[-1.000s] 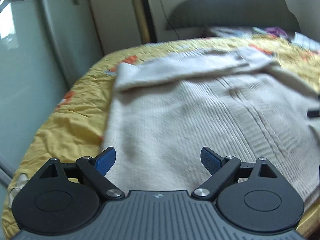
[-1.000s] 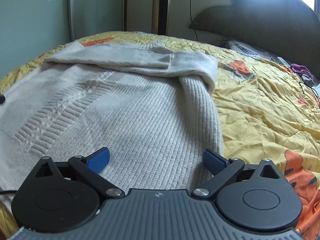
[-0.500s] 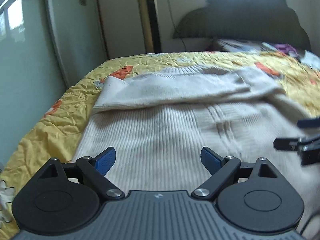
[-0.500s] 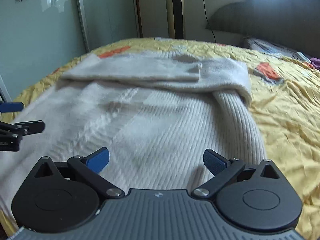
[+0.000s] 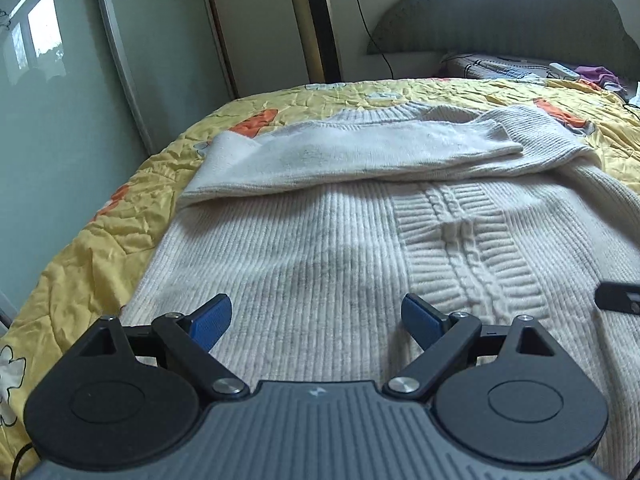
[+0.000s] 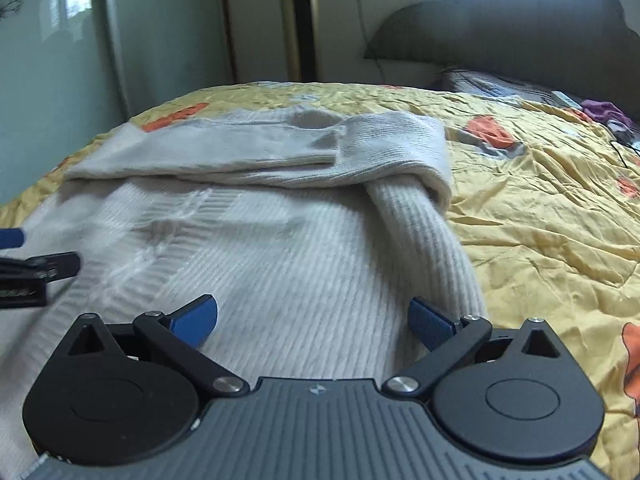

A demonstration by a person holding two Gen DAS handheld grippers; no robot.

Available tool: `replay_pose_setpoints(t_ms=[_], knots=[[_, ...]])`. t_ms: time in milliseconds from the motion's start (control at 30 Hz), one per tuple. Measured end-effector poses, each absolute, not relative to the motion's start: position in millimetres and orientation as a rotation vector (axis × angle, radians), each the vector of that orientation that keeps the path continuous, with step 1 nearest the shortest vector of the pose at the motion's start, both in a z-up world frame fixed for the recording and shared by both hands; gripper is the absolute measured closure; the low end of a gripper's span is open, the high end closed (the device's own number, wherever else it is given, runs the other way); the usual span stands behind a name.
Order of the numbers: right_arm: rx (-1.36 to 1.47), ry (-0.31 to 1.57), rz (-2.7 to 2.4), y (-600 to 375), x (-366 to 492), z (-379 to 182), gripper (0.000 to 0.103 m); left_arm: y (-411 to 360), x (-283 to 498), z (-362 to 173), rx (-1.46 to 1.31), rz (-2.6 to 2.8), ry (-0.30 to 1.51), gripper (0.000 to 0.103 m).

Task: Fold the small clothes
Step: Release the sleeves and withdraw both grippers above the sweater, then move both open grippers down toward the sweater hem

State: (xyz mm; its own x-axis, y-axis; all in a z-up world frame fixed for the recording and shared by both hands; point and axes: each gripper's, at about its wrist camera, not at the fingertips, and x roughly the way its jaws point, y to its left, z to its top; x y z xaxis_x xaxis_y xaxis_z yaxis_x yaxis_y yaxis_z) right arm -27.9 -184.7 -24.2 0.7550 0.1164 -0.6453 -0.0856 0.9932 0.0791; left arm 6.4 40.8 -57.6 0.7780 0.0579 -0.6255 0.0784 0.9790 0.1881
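- While the cream ribbed-knit sweater (image 5: 320,248) lay flat on the crumpled yellow quilted bedspread with orange patches (image 5: 92,248), the left gripper (image 5: 316,316) hung over its near hem, its blue-padded jaws spread wide with nothing between them.
- Compared with a second earlier, the left view had swung from the pale green glass wardrobe door (image 5: 52,92) toward the sweater's middle, so the cable-knit centre panel (image 5: 460,240) came into sight.
- One sleeve (image 5: 352,156) lay folded across the chest, as before.
- Over the sweater's right side, the right gripper (image 6: 312,316) also stood with its jaws spread and empty, just above the knit.
- At the left edge of the right view, the left gripper's black linkage had appeared, where only a dark sliver showed a second before.
- Beyond the bed, the gold-and-black tower fan (image 6: 300,20) and dark scalloped headboard (image 6: 500,32) now sat fuller in frame.
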Motion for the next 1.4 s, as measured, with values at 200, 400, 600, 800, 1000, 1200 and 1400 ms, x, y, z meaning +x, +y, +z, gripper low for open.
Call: replay_pose_setpoints(t_ms=[200,400,600,800,1000,1200,1400], knots=[[0.019,0.723,0.148,-180.2,-54.9,-22.2,0.000,49.0,0.9,-59.0,0.159,-0.016,0.702,0.010],[-0.010,0.709,0.157,-173.0,-63.2,-14.0,0.001,51.2,-8.7,-57.6,0.167,-0.012,0.701,0.010],[-0.019,0.693,0.162,-175.4,-76.4,-5.8,0.001,63.7,-15.3,-56.7,0.155,0.006,0.713,0.010],[0.026,0.696,0.175,-184.3,-92.7,-5.4,0.001,72.1,-22.1,-56.9,0.142,0.016,0.719,0.010],[0.040,0.712,0.156,-188.8,-104.2,-7.0,0.001,77.6,-29.2,-57.1,0.142,0.021,0.725,0.010],[0.018,0.690,0.157,-191.8,-116.7,-3.4,0.001,86.2,-39.9,-53.2,0.147,0.012,0.714,0.010],[0.039,0.651,0.168,-202.5,-128.6,4.4,0.001,101.7,-52.8,-49.1,0.140,0.022,0.706,0.010]])
